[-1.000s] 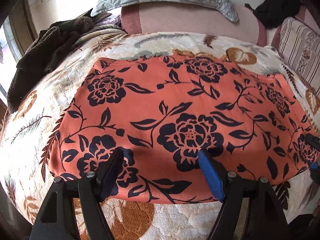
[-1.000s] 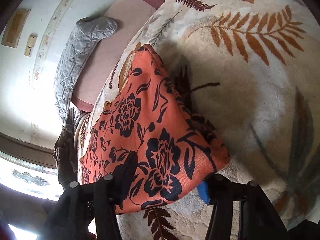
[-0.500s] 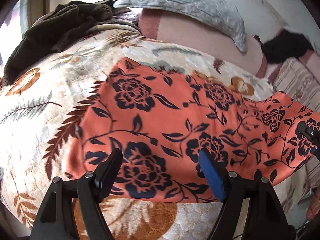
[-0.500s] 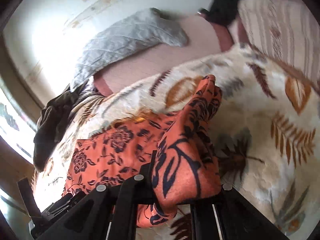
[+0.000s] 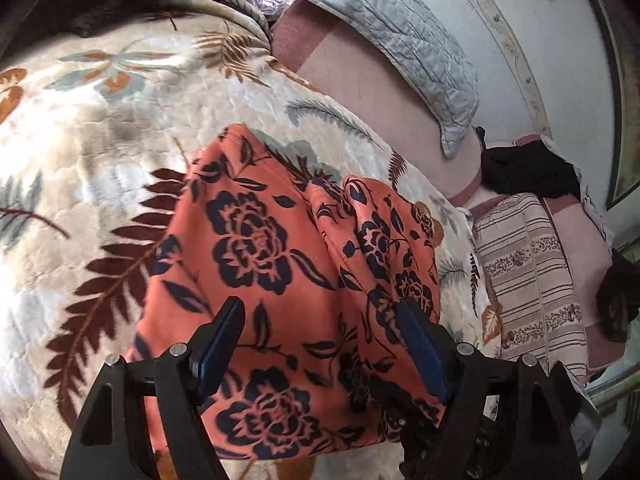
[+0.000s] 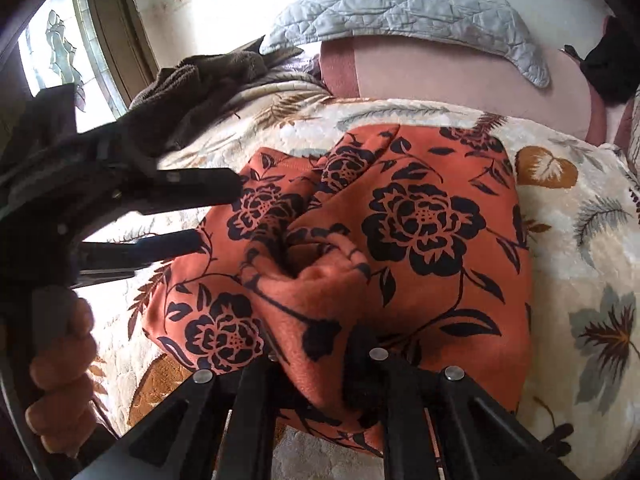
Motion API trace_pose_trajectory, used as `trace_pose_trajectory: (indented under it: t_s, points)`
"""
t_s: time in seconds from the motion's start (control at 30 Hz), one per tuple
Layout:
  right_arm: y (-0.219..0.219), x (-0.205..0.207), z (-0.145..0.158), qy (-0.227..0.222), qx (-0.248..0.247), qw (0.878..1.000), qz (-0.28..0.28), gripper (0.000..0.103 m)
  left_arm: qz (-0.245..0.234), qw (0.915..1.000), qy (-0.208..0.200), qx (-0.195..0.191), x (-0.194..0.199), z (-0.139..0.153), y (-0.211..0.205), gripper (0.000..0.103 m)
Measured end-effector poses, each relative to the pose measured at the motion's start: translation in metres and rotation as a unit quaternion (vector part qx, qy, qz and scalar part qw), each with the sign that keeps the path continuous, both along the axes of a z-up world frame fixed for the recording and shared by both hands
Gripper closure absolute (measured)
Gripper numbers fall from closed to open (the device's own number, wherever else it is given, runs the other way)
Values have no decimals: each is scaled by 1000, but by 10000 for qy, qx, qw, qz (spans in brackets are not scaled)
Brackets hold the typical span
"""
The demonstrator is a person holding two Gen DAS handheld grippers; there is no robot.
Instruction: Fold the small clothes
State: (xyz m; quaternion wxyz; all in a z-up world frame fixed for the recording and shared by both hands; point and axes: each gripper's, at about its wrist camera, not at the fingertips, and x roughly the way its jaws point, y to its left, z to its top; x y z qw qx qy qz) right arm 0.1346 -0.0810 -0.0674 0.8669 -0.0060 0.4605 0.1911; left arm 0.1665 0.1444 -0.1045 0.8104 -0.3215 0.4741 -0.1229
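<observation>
An orange cloth with black flowers point(image 5: 264, 264) lies on the leaf-patterned blanket point(image 5: 100, 128). Its right part is lifted and folded over toward the left, in the right wrist view point(image 6: 424, 220). My right gripper point(image 6: 316, 364) is shut on a bunched edge of the orange cloth and holds it above the lower layer. My left gripper point(image 5: 320, 332) is open and hovers over the cloth's near left part, touching nothing that I can see. It also shows in the right wrist view point(image 6: 200, 210) at the left, jaws apart.
A grey quilted pillow point(image 5: 380, 36) lies on the pink sheet point(image 5: 372, 92) at the back. A dark brown towel point(image 6: 200, 84) is heaped at the back left. A striped cushion point(image 5: 532, 276) and a black garment point(image 5: 528, 176) lie at the right.
My right gripper has carried the cloth's right edge up and leftward over the rest, so the cloth now lies doubled. My left gripper has swung to the right and stays open.
</observation>
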Motion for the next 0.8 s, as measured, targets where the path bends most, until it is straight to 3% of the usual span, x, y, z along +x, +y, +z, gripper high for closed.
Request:
trace_pose_trajectory:
  t_s: [0.1, 0.27, 0.3, 0.37, 0.47, 0.6, 0.67, 0.8]
  points:
    - [1, -9, 14, -304, -155, 9994, 98, 93, -221, 9996, 154, -117, 30, -2, -25, 25]
    - [5, -21, 7, -457, -339, 9980, 260, 93, -678, 9954, 675, 27, 73, -11, -58, 82]
    - [6, -22, 5, -476, -389, 9977, 296, 93, -794, 9944, 674, 181, 78, -10, -61, 88]
    - [12, -24, 7, -622, -506, 9960, 387, 93, -1070, 9925, 460, 362, 82, 1, -61, 90]
    - [22, -26, 26, -865, -413, 9944, 436, 93, -1497, 9861, -273, 660, 75, 39, -51, 91]
    - [49, -25, 47, -1053, -149, 9924, 615, 93, -1624, 9815, -765, 664, 73, 61, -11, 91]
    - [68, -19, 38, -935, -65, 9932, 695, 93, -1517, 9843, -583, 690, 81, 44, 11, 91]
    - [109, -4, -8, -399, -264, 9949, 893, 93, -1371, 9862, 156, 919, 96, -13, 39, 91]
